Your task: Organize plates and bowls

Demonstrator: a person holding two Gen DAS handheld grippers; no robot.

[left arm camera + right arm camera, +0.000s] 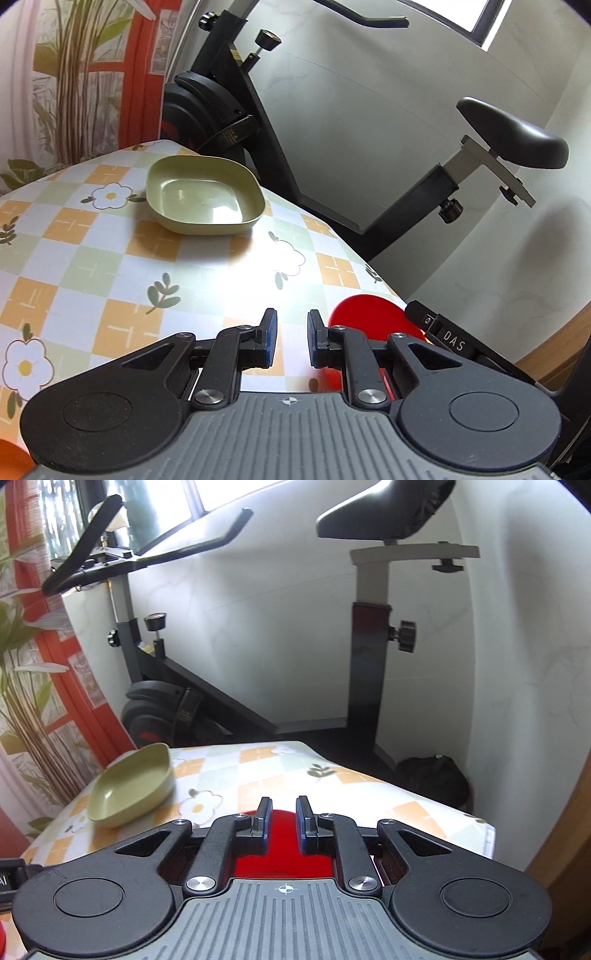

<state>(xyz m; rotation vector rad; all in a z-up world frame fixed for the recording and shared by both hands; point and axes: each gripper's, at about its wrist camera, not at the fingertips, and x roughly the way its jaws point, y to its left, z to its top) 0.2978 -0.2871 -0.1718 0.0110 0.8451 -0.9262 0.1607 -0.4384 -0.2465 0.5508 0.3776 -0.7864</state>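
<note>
Checked, flower-printed tablecloth covers the table, an exercise bike parked against the white wall behind it. Far left sits the green square bowl, upright and alone; the left gripper hovers above the cloth with jaws a narrow gap apart, holding nothing. To its right lies the red plate, and the right gripper hangs right over that plate, jaws narrowly parted and empty.

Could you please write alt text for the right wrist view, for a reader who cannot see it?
The open right gripper hovers over a red plate on a floral checked tablecloth. A green square bowl sits to the left; an exercise bike stands behind.
</note>
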